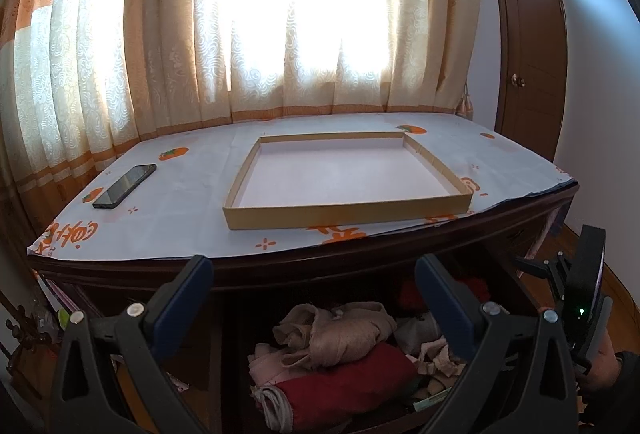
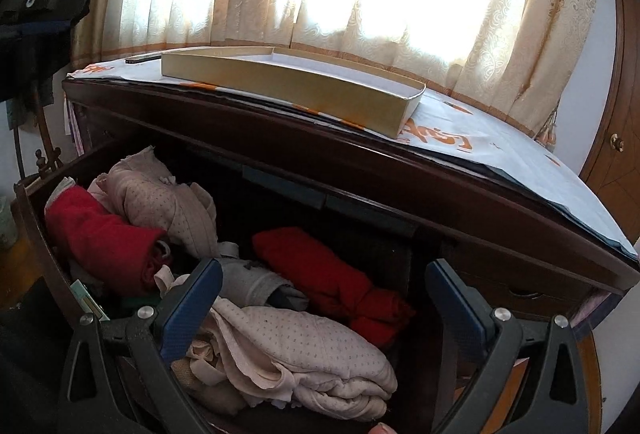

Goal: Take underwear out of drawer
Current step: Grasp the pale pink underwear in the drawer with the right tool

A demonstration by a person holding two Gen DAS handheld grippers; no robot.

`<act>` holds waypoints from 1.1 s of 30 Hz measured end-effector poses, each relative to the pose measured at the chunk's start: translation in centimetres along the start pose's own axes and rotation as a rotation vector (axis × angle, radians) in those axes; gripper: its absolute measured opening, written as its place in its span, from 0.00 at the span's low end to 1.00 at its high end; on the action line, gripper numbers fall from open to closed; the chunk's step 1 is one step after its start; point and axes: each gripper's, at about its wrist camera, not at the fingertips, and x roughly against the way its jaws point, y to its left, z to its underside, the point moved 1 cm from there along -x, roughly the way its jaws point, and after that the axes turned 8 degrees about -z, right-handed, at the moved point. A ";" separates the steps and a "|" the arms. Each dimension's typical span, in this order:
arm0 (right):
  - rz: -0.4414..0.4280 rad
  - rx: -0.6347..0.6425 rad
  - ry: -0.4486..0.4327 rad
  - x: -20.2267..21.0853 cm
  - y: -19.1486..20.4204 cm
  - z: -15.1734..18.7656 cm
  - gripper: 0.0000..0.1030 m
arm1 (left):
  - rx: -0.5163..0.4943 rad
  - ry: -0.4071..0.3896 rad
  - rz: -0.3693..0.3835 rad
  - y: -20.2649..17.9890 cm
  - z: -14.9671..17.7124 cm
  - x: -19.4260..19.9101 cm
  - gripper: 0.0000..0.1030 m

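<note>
The dark wooden drawer (image 2: 36, 218) stands pulled open under the table top and holds several pieces of underwear. A beige dotted piece (image 2: 296, 358) lies at the front, a rolled red piece (image 2: 332, 278) to its right, another red piece (image 2: 100, 238) and a beige piece (image 2: 160, 201) at the left. My right gripper (image 2: 322, 274) is open and empty above the front beige piece. My left gripper (image 1: 314, 270) is open and empty above the drawer, over a beige piece (image 1: 340, 330) and a red piece (image 1: 344, 382). The right gripper's body shows in the left wrist view (image 1: 580, 298).
A shallow cardboard tray (image 1: 344, 211) sits empty on the table's printed cloth (image 1: 180, 226); it also shows in the right wrist view (image 2: 280, 81). A black phone (image 1: 124, 185) lies at the left. Curtains (image 1: 280, 13) hang behind. A wooden door (image 1: 528, 45) stands at the right.
</note>
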 end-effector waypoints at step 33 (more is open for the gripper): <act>0.004 0.092 0.134 -2.1 1.0 -0.3 0.99 | -0.034 0.109 -0.026 2.4 1.3 -2.9 1.00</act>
